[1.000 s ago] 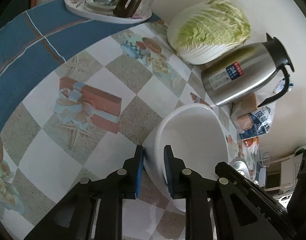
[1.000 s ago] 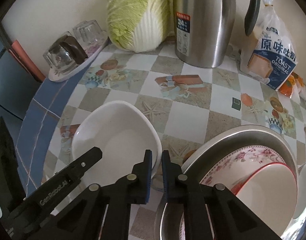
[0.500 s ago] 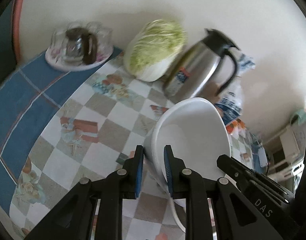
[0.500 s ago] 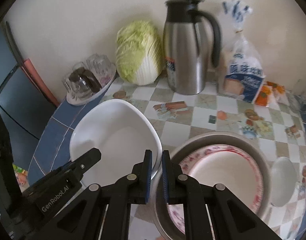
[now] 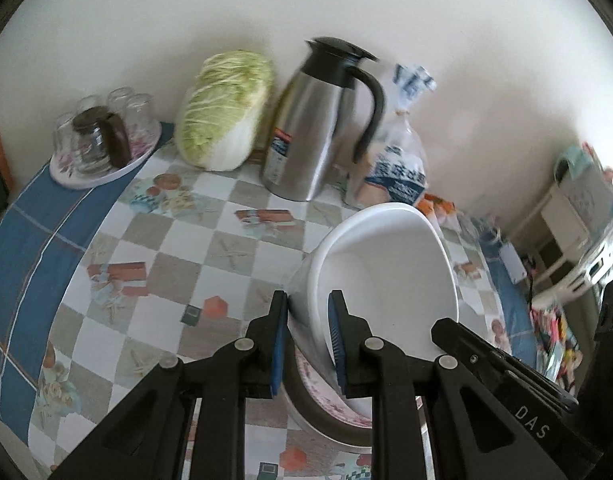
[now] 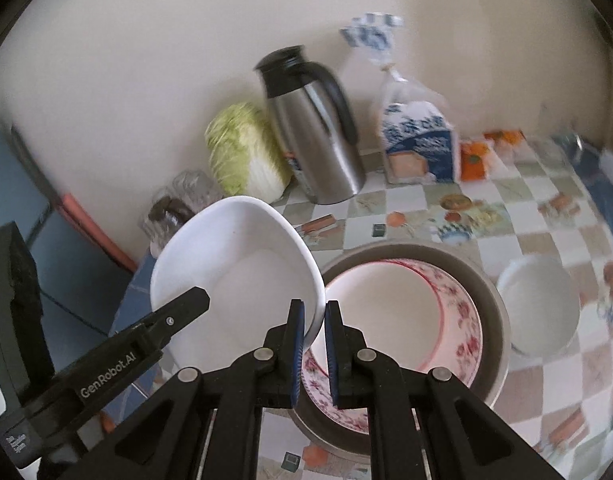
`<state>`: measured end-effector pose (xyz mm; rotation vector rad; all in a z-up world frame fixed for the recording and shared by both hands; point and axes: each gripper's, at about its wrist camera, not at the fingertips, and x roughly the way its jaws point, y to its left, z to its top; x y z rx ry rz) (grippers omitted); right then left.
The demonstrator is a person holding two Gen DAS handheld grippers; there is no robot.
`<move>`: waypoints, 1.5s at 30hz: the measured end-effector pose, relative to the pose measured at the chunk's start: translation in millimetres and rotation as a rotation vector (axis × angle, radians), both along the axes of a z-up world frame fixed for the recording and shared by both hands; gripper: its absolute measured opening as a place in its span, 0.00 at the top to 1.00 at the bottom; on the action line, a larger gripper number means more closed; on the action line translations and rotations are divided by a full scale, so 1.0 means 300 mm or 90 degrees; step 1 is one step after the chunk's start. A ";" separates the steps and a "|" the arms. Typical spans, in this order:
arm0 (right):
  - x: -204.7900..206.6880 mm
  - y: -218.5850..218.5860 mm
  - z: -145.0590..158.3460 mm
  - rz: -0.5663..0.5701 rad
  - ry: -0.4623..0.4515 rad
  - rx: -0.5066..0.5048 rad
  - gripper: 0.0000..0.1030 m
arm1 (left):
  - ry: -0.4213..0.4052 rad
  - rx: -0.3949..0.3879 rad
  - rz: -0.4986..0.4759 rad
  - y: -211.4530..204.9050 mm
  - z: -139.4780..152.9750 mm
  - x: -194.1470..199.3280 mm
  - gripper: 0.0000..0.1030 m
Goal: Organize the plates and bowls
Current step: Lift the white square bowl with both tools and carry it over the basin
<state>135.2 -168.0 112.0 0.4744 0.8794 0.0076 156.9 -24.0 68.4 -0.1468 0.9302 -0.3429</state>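
- Bowl (image 6: 242, 264), white, is hanging tilted above the table's (image 5: 154, 264) left part, overlapping the basin (image 6: 492, 304) rim.
- Left gripper (image 5: 306, 336) is pinching its left edge; right gripper (image 6: 311, 344) is pinching its right edge.
- Checkered cloth is lying bare leftward, toward the cabbage (image 5: 224, 112).

Plain cream wall (image 5: 446, 40) behind, matte, unmarked, softly and evenly lit. Round desk (image 5: 210, 248) pushed up to it, covered in a checked oilcloth of white and grey-beige squares printed with starfish, gift boxes and food motifs, bordered by a blue band (image 5: 30, 248) with thin white and orange lines. Orange-red strip (image 6: 94, 232) running along the wall's foot at the left, next to a dark blue panel (image 6: 14, 184). Far right, blurred: white shelving unit (image 5: 574, 216) and colourful clutter lower down.
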 end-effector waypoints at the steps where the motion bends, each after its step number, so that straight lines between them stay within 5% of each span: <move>1: -0.013 -0.017 -0.010 -0.010 -0.003 0.003 0.89 | -0.001 0.007 -0.004 -0.017 0.001 -0.002 0.79; 15: -0.069 -0.166 -0.057 -0.056 -0.005 0.021 0.89 | 0.020 0.052 -0.032 -0.180 -0.048 -0.002 0.80; 45: -0.070 -0.220 -0.116 -0.061 0.032 0.034 0.89 | 0.084 0.060 -0.024 -0.218 -0.154 0.026 0.80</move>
